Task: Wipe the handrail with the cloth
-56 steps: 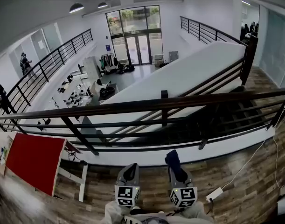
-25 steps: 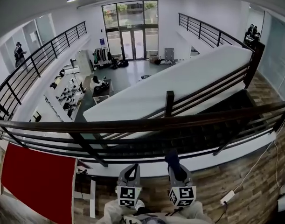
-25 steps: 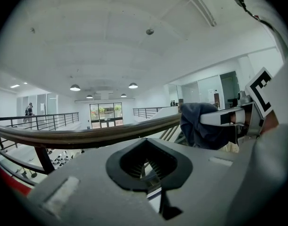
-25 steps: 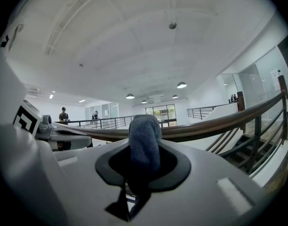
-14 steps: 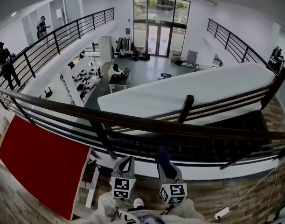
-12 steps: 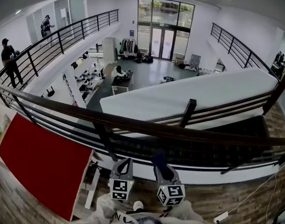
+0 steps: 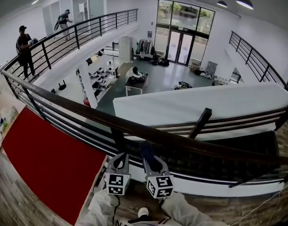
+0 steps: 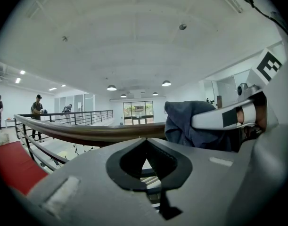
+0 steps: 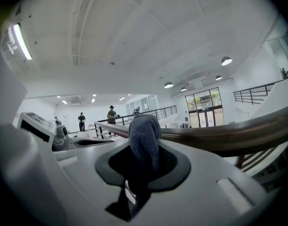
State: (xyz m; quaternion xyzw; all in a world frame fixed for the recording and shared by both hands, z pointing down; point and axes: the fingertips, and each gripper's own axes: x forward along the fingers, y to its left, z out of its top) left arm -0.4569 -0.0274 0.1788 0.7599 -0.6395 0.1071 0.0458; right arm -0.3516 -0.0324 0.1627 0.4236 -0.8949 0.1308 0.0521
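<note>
Just below handrail point(image 7: 78, 106): right gripper point(image 7: 149, 158) pinches cloth point(image 7: 145, 149), left gripper point(image 7: 119, 160) jaws pressed together, empty. Risk: weak pinch could drop cloth over handrail.

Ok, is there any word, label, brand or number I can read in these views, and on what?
No readable text anywhere.
Square markers on the left hand-held gripper and right hand-held gripper: black-and-white patterns only, no letters.
Small blue sign beside the glass doors: too small to read.
Dark blue cloth in the right hand-held gripper: no label shows.
</note>
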